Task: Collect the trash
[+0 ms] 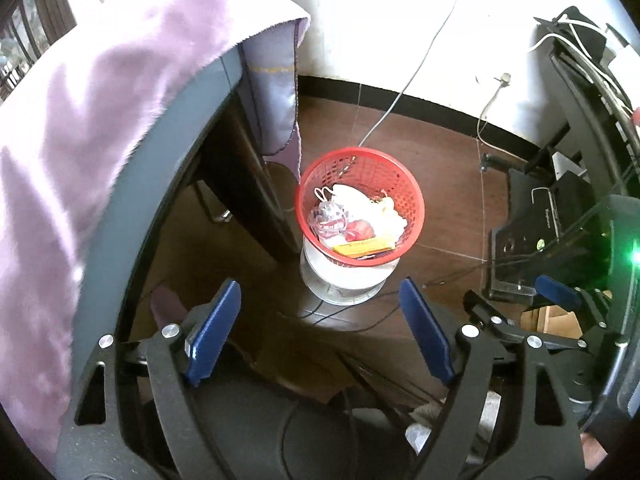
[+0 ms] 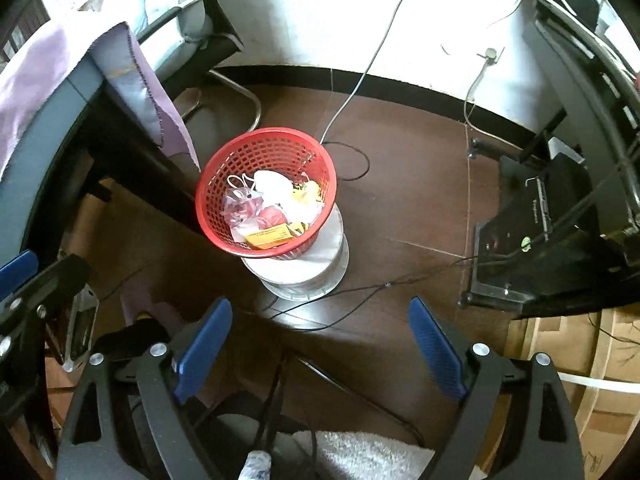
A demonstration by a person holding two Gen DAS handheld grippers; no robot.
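On the left we see a purple cloth [image 1: 80, 128] draped over the tabletop [image 1: 132, 216], one corner hanging down toward the floor [image 1: 440, 184]. Just right of that corner stands the red basket [image 1: 412, 192] — perched on a white drum [image 1: 344, 280] on the floor, ahead of both tongs. Inside it lie the trash: a white mask [image 1: 352, 196], crumpled clear plastic [image 1: 330, 218], a red wrapper [image 1: 360, 232] and a yellow box [image 1: 364, 246]. Our left tongs [image 1: 320, 332] are spread wide and empty; our right tongs [image 2: 320, 352] are spread wide too — nothing between them. Far right sits black equipment [image 2: 552, 240] with cables.
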